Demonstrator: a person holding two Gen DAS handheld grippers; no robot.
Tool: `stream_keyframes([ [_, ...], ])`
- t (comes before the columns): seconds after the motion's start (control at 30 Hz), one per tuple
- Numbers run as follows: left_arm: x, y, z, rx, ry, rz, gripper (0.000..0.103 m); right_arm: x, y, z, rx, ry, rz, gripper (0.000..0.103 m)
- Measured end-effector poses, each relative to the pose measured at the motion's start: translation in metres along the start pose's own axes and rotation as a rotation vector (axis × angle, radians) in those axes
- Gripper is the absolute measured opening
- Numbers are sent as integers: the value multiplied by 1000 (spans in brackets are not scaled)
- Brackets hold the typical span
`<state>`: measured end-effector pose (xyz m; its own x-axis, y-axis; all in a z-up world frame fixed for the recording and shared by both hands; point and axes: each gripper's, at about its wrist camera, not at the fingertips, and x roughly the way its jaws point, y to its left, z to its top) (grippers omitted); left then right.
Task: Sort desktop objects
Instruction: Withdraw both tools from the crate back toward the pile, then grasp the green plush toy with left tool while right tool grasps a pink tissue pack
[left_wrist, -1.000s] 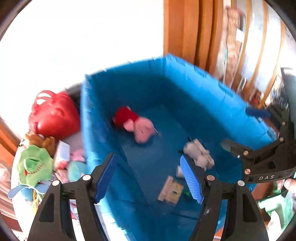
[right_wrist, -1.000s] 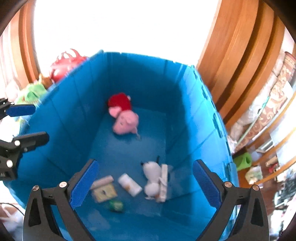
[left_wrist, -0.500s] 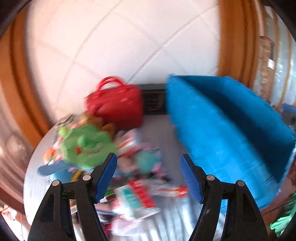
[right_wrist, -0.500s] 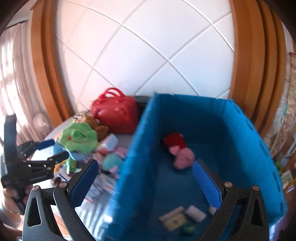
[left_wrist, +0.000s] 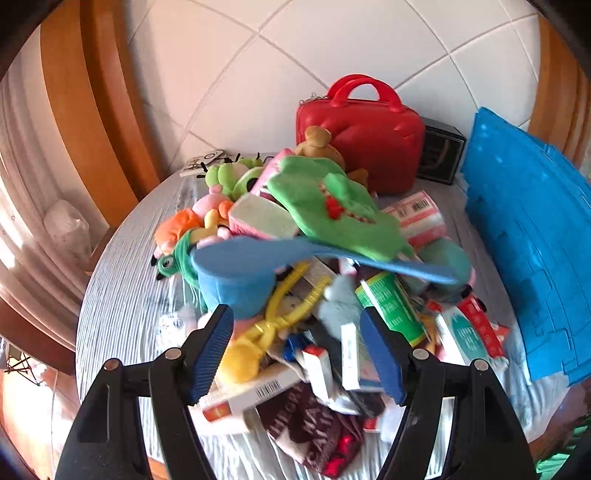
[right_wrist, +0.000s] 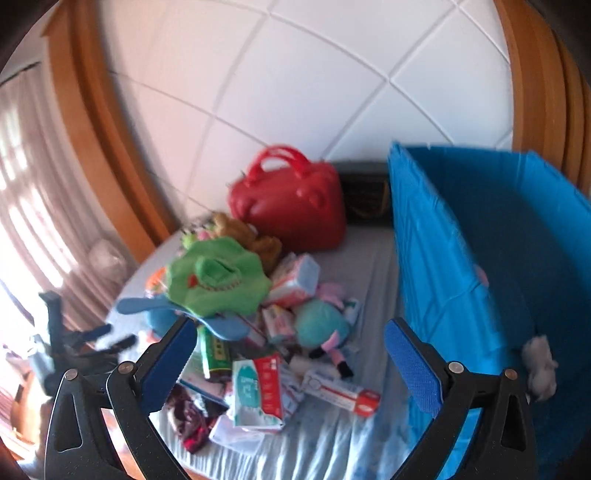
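Observation:
A heap of plush toys, boxes and packets lies on the round table (left_wrist: 122, 295). On top rests a green plush (left_wrist: 332, 206) over a blue scoop (left_wrist: 240, 273). My left gripper (left_wrist: 295, 339) hangs open and empty just above the heap's near side, over yellow tongs (left_wrist: 280, 317) and small boxes. My right gripper (right_wrist: 290, 343) is open and empty too, above a wipes pack (right_wrist: 258, 391) and a toothpaste box (right_wrist: 340, 391). The blue bin (right_wrist: 461, 258) stands to the right with a grey-white plush (right_wrist: 541, 365) inside. The left gripper (right_wrist: 85, 343) shows blurred at the far left of the right wrist view.
A red case (left_wrist: 365, 136) and a black box (left_wrist: 441, 155) stand at the back by the tiled wall. The blue bin's wall (left_wrist: 528, 240) closes the table's right side. Wooden frames flank the wall. Bare cloth shows left of the heap.
Both grippers have swung left, from above the inside of the blue bin to above the heap on the table. Both have stayed open and empty.

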<state>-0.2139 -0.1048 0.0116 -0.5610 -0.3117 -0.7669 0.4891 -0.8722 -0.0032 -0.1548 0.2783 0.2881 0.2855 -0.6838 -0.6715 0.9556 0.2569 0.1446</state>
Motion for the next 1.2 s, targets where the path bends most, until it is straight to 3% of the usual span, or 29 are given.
stream_keyframes([
  [0.23, 52, -3, 61, -26, 2, -24, 71, 75, -14, -17, 68, 113, -95, 103],
  [0.43, 125, -30, 111, 9, 82, 44, 71, 117, -28, -11, 107, 158, -116, 103],
  [0.57, 178, -35, 117, 22, 182, 88, 71, 143, -36, 0, 129, 172, -123, 103],
  [0.63, 194, -37, 112, 50, 190, 108, 71, 161, -42, 6, 146, 190, -121, 103],
  [0.7, 193, -37, 107, 74, 154, 106, 64, 182, -45, 11, 158, 215, -119, 103],
  [0.77, 188, -34, 104, 88, 129, 93, 46, 211, -46, 15, 168, 250, -103, 103],
  [0.87, 182, -26, 103, 69, 113, 48, 30, 257, -45, 19, 202, 313, -40, 103],
  [1.03, 175, -16, 103, 26, 85, 18, 24, 318, -40, 19, 258, 399, 61, 102],
  [1.07, 173, -16, 104, 20, 78, 12, 23, 325, -37, 19, 256, 411, 64, 97],
  [1.1, 171, -17, 106, 15, 70, 7, 23, 333, -33, 18, 240, 423, 64, 68],
  [1.2, 159, -18, 109, 3, 37, -5, 21, 331, -20, 20, 188, 407, 63, 59],
])
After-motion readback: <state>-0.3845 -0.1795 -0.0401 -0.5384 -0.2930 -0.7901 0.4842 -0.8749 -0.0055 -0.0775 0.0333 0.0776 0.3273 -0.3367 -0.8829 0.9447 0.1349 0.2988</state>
